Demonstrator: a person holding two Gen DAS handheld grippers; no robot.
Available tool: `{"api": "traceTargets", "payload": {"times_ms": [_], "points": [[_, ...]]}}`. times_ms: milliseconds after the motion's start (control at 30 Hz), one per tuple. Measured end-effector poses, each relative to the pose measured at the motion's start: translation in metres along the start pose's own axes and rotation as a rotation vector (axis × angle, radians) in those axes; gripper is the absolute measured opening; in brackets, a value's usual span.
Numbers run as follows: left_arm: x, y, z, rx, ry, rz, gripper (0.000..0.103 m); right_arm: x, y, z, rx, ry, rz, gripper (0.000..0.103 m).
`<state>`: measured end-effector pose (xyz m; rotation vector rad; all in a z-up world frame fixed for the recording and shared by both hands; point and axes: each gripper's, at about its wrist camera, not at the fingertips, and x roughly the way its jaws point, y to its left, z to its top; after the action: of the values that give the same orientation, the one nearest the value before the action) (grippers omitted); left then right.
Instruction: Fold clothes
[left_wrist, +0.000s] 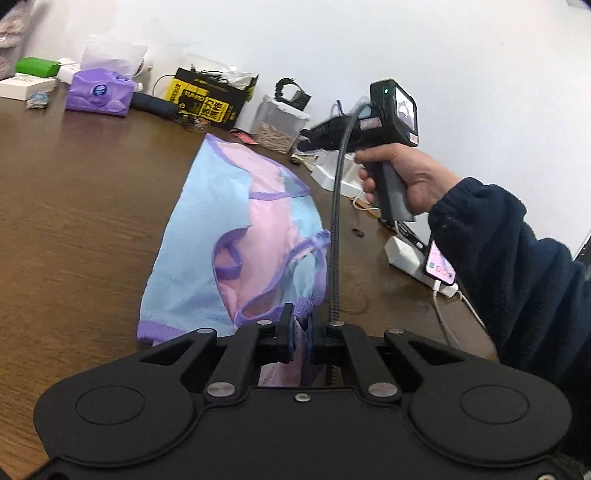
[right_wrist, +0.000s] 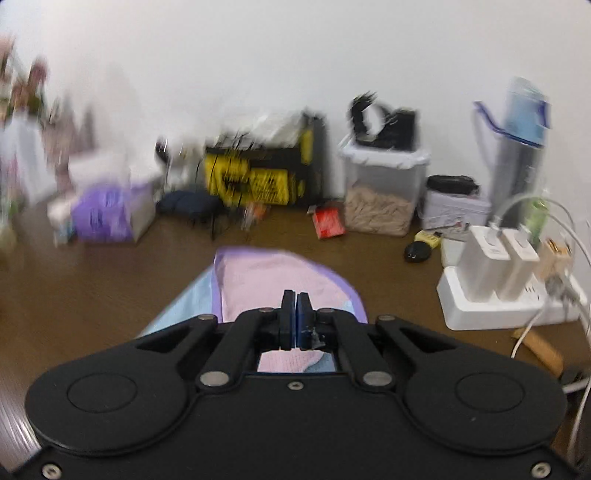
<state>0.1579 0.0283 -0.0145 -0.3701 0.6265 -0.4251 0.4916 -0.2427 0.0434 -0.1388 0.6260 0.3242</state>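
Note:
A small light-blue and pink garment with purple trim (left_wrist: 229, 236) lies partly folded on the brown wooden table (left_wrist: 74, 206). My left gripper (left_wrist: 300, 325) is shut on the garment's near purple-trimmed edge, with cloth pinched between its fingers. In the left wrist view the right gripper's handle (left_wrist: 391, 110) is held up by a hand, above the table's right side; its fingers are hidden there. In the right wrist view my right gripper (right_wrist: 296, 321) is shut with nothing seen between the fingers, above the garment (right_wrist: 273, 280). That view is motion-blurred.
Clutter lines the wall: a purple tissue pack (left_wrist: 99, 92), a yellow-black box (left_wrist: 210, 98), a clear container (right_wrist: 382, 192), a white power strip with chargers (right_wrist: 502, 280), a phone (left_wrist: 441, 264) and cables. Bare table lies to the garment's left.

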Motion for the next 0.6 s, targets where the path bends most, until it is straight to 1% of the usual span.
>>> {"api": "traceTargets", "payload": {"times_ms": [33, 67, 133, 233, 333, 367, 400, 467, 533, 600], "points": [[0.000, -0.001, -0.001, 0.004, 0.004, -0.007, 0.006, 0.004, -0.003, -0.007, -0.007, 0.019, -0.031, 0.047], [-0.001, -0.001, -0.001, 0.009, 0.008, -0.014, 0.006, 0.009, -0.011, -0.017, 0.007, 0.044, -0.034, 0.056], [0.000, -0.003, -0.002, 0.015, 0.011, -0.020, 0.006, 0.014, -0.019, -0.029, 0.044, 0.067, -0.011, 0.056], [-0.001, -0.004, -0.001, 0.023, 0.013, -0.020, 0.006, 0.021, -0.030, -0.044, 0.098, 0.070, 0.001, 0.056], [0.001, -0.004, -0.001, 0.023, 0.017, -0.013, 0.006, 0.024, -0.031, -0.051, 0.128, 0.043, 0.059, 0.048], [0.003, -0.004, -0.002, 0.019, 0.025, -0.010, 0.006, 0.025, -0.030, -0.052, 0.126, 0.033, 0.073, 0.040], [0.004, -0.005, -0.002, 0.021, 0.028, -0.010, 0.006, 0.026, -0.028, -0.052, 0.120, 0.028, 0.072, 0.030], [0.001, -0.006, -0.002, 0.035, 0.010, -0.015, 0.006, 0.028, -0.029, -0.049, 0.136, 0.048, 0.077, 0.005], [-0.009, -0.006, 0.001, 0.057, -0.044, -0.027, 0.006, 0.026, -0.030, -0.042, 0.159, 0.065, 0.084, 0.005], [-0.019, -0.003, 0.003, 0.060, -0.088, -0.037, 0.006, 0.016, -0.024, -0.027, 0.160, 0.025, 0.096, 0.005]]}}
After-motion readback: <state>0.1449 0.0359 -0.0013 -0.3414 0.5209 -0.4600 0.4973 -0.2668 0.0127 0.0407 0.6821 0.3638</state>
